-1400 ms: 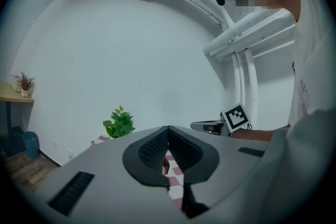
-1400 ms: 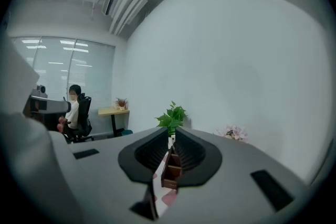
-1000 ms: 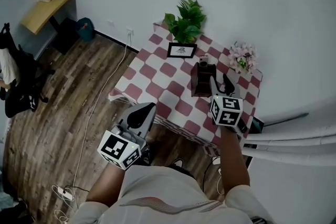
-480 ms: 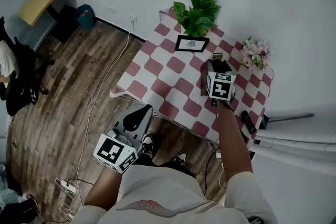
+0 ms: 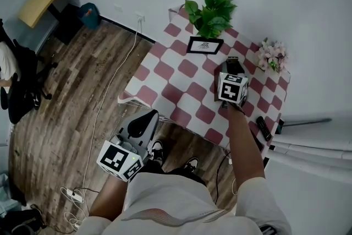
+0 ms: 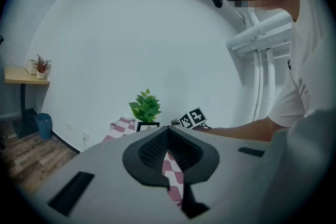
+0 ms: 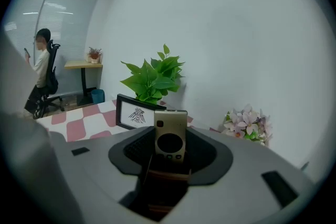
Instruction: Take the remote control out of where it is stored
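Now the right hand-held gripper, its jaws just closing but not yet clenched, flanks the upright remote control standing mid-frame in its holder.

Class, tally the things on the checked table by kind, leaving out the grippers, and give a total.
Potted green plant: 1
Pink flower bunch: 1
Picture frame: 1
Remote controls: 2, a gold remote and a black remote
Brown holder: 1
Total: 6
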`<state>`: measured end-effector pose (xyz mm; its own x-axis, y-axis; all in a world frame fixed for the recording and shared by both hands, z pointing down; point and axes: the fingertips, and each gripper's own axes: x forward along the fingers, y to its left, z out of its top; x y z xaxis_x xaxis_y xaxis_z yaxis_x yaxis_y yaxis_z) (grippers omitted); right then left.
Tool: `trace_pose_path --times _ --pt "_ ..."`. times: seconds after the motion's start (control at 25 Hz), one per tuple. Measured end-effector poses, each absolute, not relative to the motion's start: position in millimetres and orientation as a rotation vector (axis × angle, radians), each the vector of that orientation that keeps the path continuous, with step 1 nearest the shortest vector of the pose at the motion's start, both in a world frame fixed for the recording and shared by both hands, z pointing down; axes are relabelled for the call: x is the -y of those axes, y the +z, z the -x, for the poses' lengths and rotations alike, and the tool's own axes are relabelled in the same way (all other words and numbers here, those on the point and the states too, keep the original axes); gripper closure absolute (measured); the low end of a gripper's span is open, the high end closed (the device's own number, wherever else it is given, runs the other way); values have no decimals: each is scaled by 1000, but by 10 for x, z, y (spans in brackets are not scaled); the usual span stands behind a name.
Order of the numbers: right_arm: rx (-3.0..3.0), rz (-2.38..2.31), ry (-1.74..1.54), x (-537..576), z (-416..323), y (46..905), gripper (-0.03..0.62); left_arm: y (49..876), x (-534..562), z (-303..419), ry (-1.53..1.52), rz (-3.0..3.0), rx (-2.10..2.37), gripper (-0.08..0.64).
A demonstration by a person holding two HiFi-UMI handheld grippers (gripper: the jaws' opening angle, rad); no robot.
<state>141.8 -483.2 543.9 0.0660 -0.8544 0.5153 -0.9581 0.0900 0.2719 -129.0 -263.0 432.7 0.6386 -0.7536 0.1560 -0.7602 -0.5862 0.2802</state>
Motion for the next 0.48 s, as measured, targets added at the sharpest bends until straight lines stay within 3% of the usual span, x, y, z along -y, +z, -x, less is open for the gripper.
trace_pose_path --times 0.48 --pt "2084 -1849 14 4302 -1326 4327 405 4206 2506 1025 17 -2590 1152 551"
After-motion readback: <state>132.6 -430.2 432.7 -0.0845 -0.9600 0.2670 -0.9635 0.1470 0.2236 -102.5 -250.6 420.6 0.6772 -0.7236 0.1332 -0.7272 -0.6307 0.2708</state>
